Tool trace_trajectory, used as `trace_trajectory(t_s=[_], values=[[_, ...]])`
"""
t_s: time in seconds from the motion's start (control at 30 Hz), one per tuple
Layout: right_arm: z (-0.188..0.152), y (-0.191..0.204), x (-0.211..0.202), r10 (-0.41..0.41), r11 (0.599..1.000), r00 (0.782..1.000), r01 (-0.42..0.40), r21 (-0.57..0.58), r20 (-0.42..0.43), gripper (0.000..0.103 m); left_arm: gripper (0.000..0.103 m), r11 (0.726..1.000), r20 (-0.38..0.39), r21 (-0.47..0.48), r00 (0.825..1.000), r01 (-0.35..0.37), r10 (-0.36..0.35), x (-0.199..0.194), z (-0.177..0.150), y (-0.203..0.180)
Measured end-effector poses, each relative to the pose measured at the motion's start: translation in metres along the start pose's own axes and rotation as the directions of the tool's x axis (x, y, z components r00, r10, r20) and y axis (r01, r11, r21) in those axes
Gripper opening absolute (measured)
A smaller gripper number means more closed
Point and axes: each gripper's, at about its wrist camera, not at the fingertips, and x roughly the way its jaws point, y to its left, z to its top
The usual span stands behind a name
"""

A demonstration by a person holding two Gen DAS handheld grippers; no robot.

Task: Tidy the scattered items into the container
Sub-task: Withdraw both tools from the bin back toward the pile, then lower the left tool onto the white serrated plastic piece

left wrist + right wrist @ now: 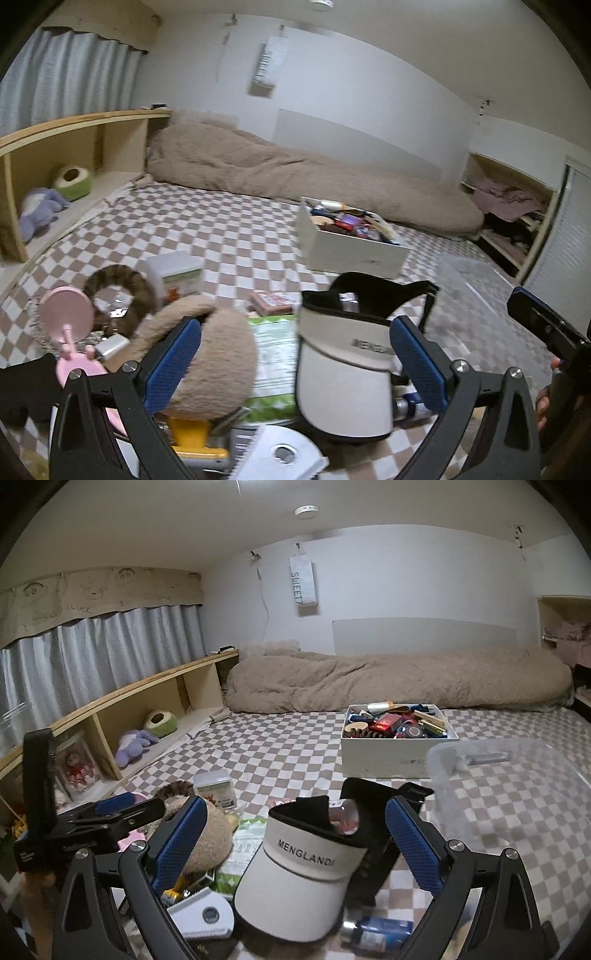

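Observation:
A white visor cap [299,878] with a black band lies on a pile of scattered items on the checked bed cover. It sits between the wide-apart blue pads of my right gripper [295,801], and neither pad touches it. In the left wrist view the visor [343,373] and a fluffy beige earmuff [218,362] both lie between the spread fingers of my left gripper [295,325], which is open too. A clear plastic tub [498,775] stands just right of the pile. The left gripper's body [110,812] shows at the right view's left edge.
A white box [399,760] full of small items stands behind the pile. Around the visor lie a green packet [273,354], a pink hand mirror [66,314], a furry headband [122,284], a blue bottle [384,930] and a white-green box [216,784]. A beige duvet [388,683] lines the wall; shelves [110,716] run left.

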Motion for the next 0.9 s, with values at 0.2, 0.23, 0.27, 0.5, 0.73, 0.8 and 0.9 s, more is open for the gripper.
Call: trace_trajectory(t_s=[0.2, 0.23, 0.27, 0.5, 0.73, 0.8, 0.9], values=[[-0.018, 0.004, 0.021, -0.016, 1.0, 1.0, 0.016, 0.012, -0.002, 0.098, 0.103, 0.998, 0.033, 0.001, 0.997, -0.065, 0.065, -0.001, -0.007, 0.016], [-0.022, 0.004, 0.025, -0.004, 1.0, 1.0, 0.004, 0.015, -0.02, 0.103, 0.103, 0.997, 0.032, -0.001, 0.997, -0.074, 0.074, 0.0, -0.009, 0.018], [-0.027, 0.003, 0.028, 0.003, 1.0, 0.999, -0.003, 0.017, -0.033, 0.103, 0.103, 0.997, 0.027, -0.006, 0.997, -0.079, 0.079, 0.0, -0.01, 0.019], [-0.056, 0.009, 0.044, 0.014, 1.0, 0.996, -0.017, -0.024, -0.093, 0.103, 0.103, 0.988, -0.013, -0.012, 0.988, -0.154, 0.154, 0.012, -0.02, 0.031], [-0.087, 0.0, 0.066, -0.001, 1.0, 0.982, 0.001, -0.001, -0.188, 0.103, 0.103, 0.978, -0.072, -0.006, 0.975, -0.209, 0.208, 0.026, -0.04, 0.049], [-0.092, -0.003, 0.07, 0.0, 1.0, 0.978, 0.004, 0.019, -0.211, 0.103, 0.103, 0.976, -0.09, -0.001, 0.972, -0.219, 0.218, 0.03, -0.046, 0.054], [-0.101, -0.006, 0.077, 0.0, 0.999, 0.969, 0.011, 0.041, -0.249, 0.103, 0.103, 0.969, -0.116, 0.009, 0.962, -0.248, 0.247, 0.035, -0.053, 0.06]])
